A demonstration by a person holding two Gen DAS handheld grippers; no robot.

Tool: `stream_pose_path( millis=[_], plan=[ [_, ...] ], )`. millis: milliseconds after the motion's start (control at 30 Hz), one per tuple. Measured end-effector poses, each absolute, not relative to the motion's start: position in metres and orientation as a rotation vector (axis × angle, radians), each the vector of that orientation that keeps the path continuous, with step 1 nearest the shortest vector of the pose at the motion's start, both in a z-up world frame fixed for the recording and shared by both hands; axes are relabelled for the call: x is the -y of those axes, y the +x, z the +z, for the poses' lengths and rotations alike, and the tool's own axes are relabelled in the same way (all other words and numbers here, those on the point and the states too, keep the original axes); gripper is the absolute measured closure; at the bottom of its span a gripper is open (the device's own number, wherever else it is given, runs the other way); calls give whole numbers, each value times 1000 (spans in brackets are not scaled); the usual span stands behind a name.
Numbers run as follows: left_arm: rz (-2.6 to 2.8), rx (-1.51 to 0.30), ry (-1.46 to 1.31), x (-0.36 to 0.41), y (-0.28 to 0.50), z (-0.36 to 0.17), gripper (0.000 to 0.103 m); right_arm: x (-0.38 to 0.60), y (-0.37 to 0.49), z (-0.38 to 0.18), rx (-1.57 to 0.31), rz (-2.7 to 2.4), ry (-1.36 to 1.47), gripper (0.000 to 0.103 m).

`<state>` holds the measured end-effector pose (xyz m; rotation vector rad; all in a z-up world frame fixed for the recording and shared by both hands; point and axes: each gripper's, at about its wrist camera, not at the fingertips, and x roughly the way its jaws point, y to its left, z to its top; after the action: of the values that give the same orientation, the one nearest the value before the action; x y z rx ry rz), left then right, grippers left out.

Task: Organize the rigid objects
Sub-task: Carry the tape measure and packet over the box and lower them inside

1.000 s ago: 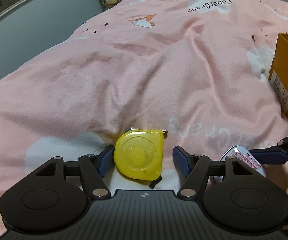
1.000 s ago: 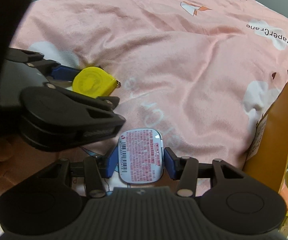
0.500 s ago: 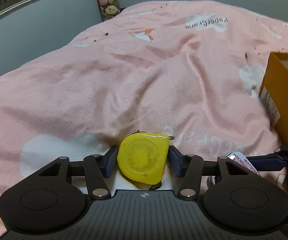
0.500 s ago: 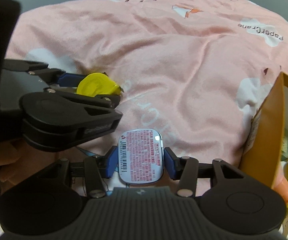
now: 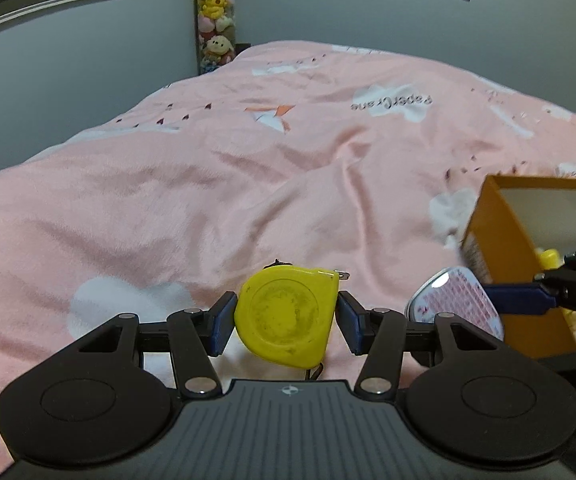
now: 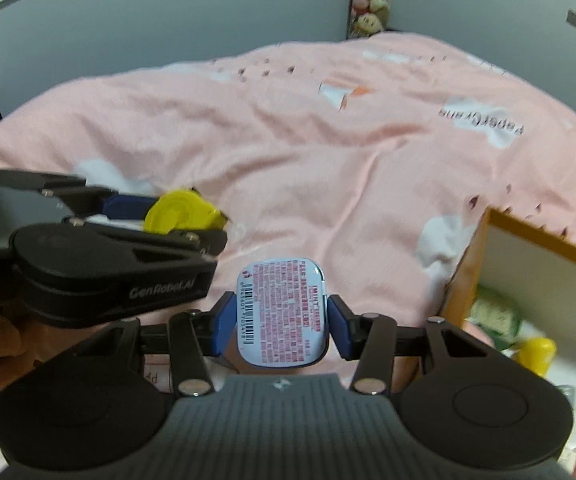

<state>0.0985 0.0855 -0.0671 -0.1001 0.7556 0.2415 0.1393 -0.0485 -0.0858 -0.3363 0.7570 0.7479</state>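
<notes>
Jaws of the left gripper [image 5: 286, 322] clamp a yellow tape measure [image 5: 286, 319]; the right gripper's [image 6: 280, 324] pinch a mint tin [image 6: 281, 317], both above the bed [image 5: 248, 184]. Carry each level over the orange box's [image 6: 472, 252] near-right rim, then release low inside.

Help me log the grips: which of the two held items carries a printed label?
The mint tin in the right tool; its face shows red text and a barcode. The left tool's yellow tape measure is plain.
</notes>
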Motion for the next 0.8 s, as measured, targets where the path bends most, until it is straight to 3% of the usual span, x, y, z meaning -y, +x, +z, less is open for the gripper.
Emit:
stream_pose_path(
  millis=[400, 800],
  plan=[
    [136, -681, -151, -58, 101, -28, 42, 96, 136, -39, -644, 648, -284, 54],
    [-64, -649, -80, 12, 129, -10, 42, 175, 162, -35, -683, 471, -230, 54]
  ],
)
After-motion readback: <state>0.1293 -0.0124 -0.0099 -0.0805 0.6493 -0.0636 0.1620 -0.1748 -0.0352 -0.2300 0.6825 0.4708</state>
